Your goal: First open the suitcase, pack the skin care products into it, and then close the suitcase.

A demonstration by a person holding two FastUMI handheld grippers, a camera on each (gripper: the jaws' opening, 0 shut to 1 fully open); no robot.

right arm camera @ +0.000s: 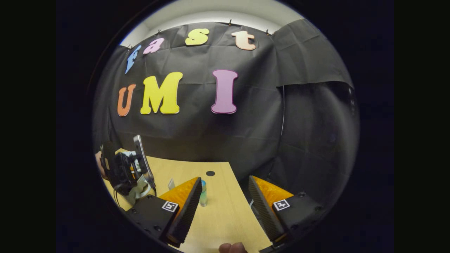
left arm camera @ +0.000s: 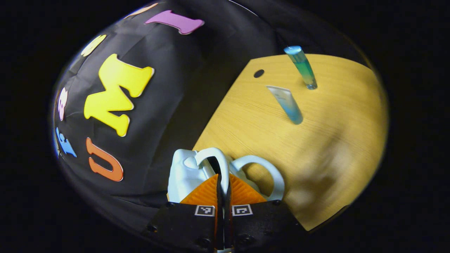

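Note:
In the left gripper view my left gripper (left arm camera: 223,188) is shut on a white loop handle (left arm camera: 218,158) of the small white suitcase (left arm camera: 184,175), which sits at the wooden table's (left arm camera: 334,147) near left corner. A second white loop (left arm camera: 267,168) curves beside it. Farther out stand a blue-green bottle (left arm camera: 301,66) and a pale blue tube (left arm camera: 286,104), both upright. In the right gripper view my right gripper (right arm camera: 225,181) is open above the table (right arm camera: 225,214), holding nothing. The bottle (right arm camera: 203,192) and tube (right arm camera: 171,183) show past its left finger. The left gripper (right arm camera: 123,172) is at the far left.
A small dark hole (left arm camera: 258,73) marks the tabletop near its back edge, also visible as a hole (right arm camera: 210,173) from the right. Black cloth wall (right arm camera: 246,133) closes the back and sides. A hand (right arm camera: 100,165) holds the left gripper; a fingertip (right arm camera: 232,248) shows at the bottom.

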